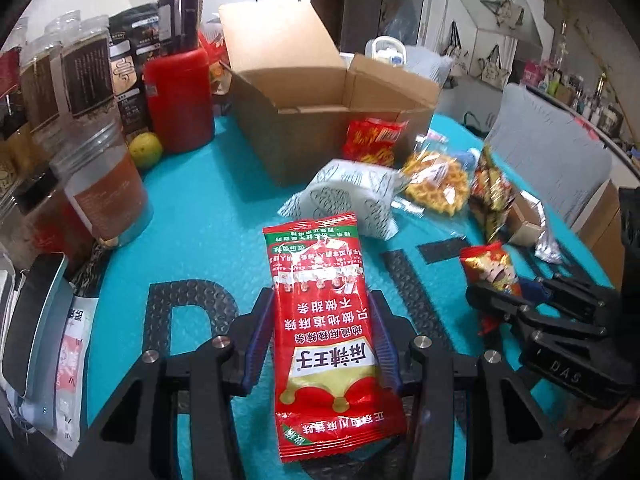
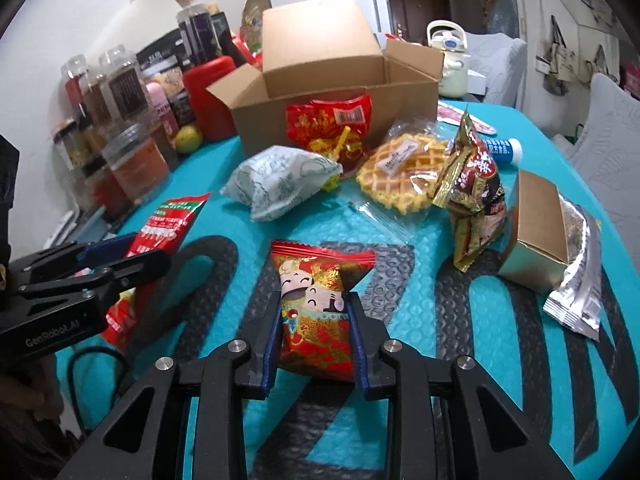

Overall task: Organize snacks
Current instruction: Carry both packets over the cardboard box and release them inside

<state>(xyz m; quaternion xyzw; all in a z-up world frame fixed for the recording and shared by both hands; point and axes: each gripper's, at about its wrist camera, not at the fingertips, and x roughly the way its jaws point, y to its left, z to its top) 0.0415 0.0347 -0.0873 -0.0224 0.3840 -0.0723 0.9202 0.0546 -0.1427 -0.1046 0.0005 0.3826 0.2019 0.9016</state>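
My left gripper (image 1: 320, 304) is shut on a long red spicy-strip packet (image 1: 320, 264), pads pressing its two long edges, the packet lifted a little above the teal mat (image 1: 208, 232). My right gripper (image 2: 316, 304) is shut on a small red packet with a cartoon figure (image 2: 320, 276), held just over the mat. Each gripper shows in the other's view: the right gripper (image 1: 500, 292) at the right edge, the left gripper (image 2: 132, 256) at the left edge. An open cardboard box (image 2: 340, 116) stands behind the snacks, flaps up.
Loose on the mat lie a pale patterned packet (image 2: 280, 180), a wrapped waffle (image 2: 400, 168), a red packet against the box (image 2: 332, 124), a gold-brown packet (image 2: 472, 196), a small gold carton (image 2: 536, 220) and a silver packet (image 2: 580, 280). Jars (image 1: 104, 184) and a red canister (image 1: 180, 96) line the left side.
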